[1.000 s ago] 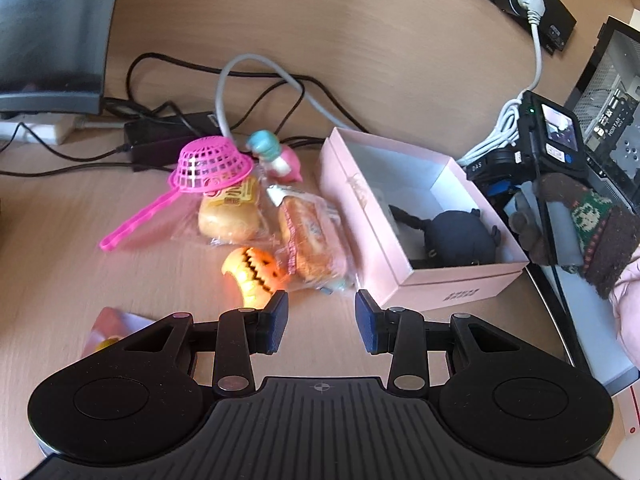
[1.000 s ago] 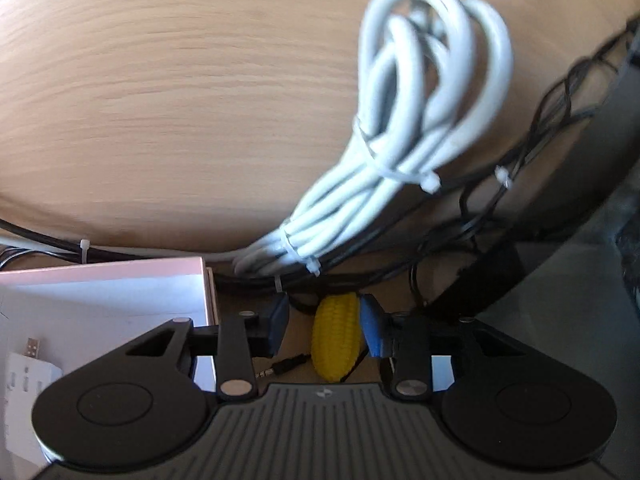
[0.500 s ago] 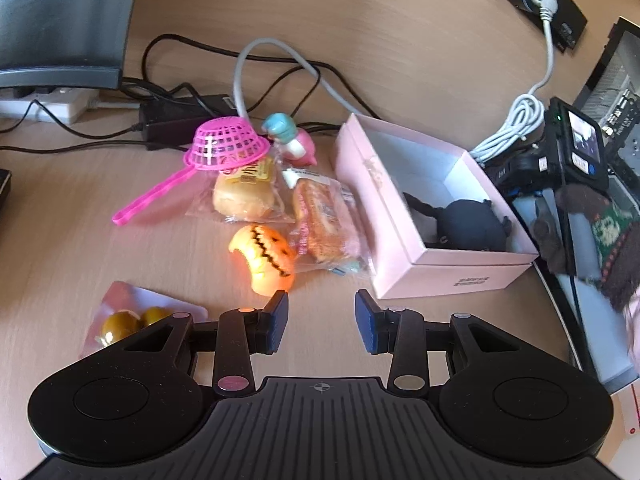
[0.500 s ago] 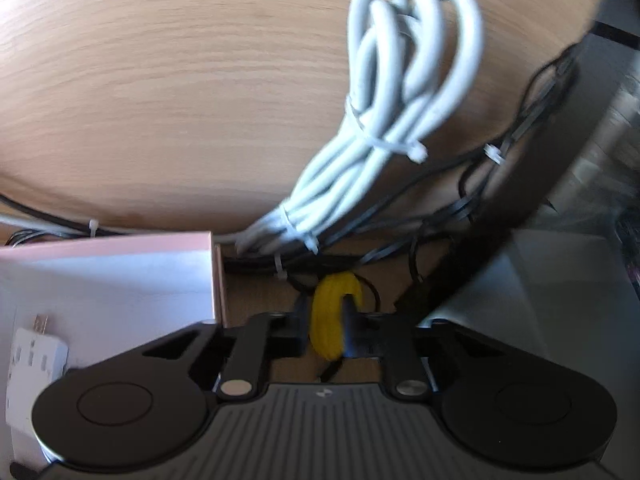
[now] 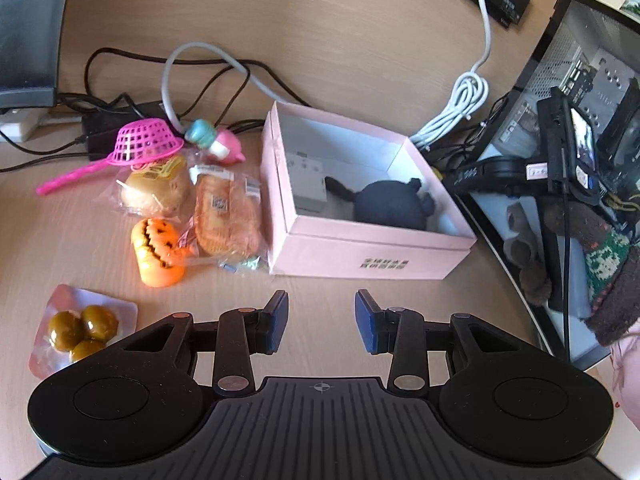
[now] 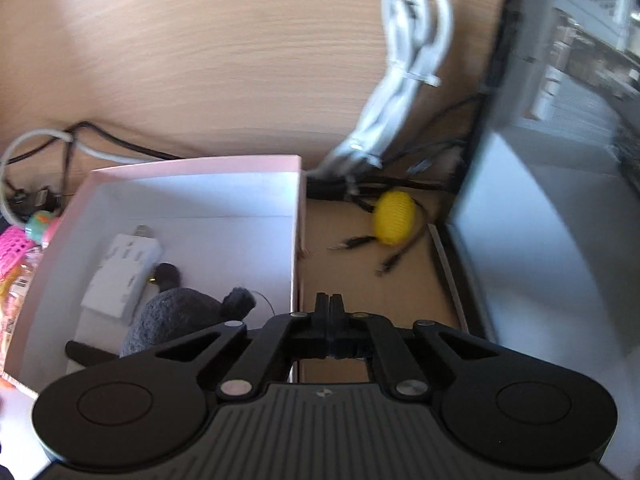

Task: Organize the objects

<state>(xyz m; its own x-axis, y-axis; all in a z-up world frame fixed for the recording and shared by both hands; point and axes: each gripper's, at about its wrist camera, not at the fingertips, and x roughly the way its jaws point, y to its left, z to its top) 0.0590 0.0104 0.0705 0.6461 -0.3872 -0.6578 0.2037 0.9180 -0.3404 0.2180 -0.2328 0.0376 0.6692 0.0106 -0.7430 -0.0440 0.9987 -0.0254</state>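
Note:
A pink box [image 5: 360, 252] holds a black plush toy [image 5: 390, 206] and a white adapter [image 5: 306, 176]. Left of the box lie two wrapped breads [image 5: 224, 216], an orange pumpkin toy [image 5: 158, 252], a pink strainer [image 5: 144, 146], a pink-and-teal toy [image 5: 216, 142] and a packet of green fruits [image 5: 82, 328]. My left gripper [image 5: 322, 320] is open and empty, in front of the box. My right gripper [image 6: 329, 316] is shut and empty, pulled back beside the box [image 6: 296, 216]. A yellow corn toy [image 6: 392, 218] lies on the desk among cables, apart from the gripper.
A bundled white cable [image 6: 400, 80] and black cables [image 6: 360, 188] lie behind the box. A computer case [image 5: 580, 128] stands at the right, a monitor [image 5: 28, 28] at the far left. A black power brick [image 5: 108, 128] sits behind the strainer.
My right gripper closed at the yellow corn, then pulled back shut without it; the corn stays on the desk. My left gripper has drawn back, open, bringing the fruit packet into view.

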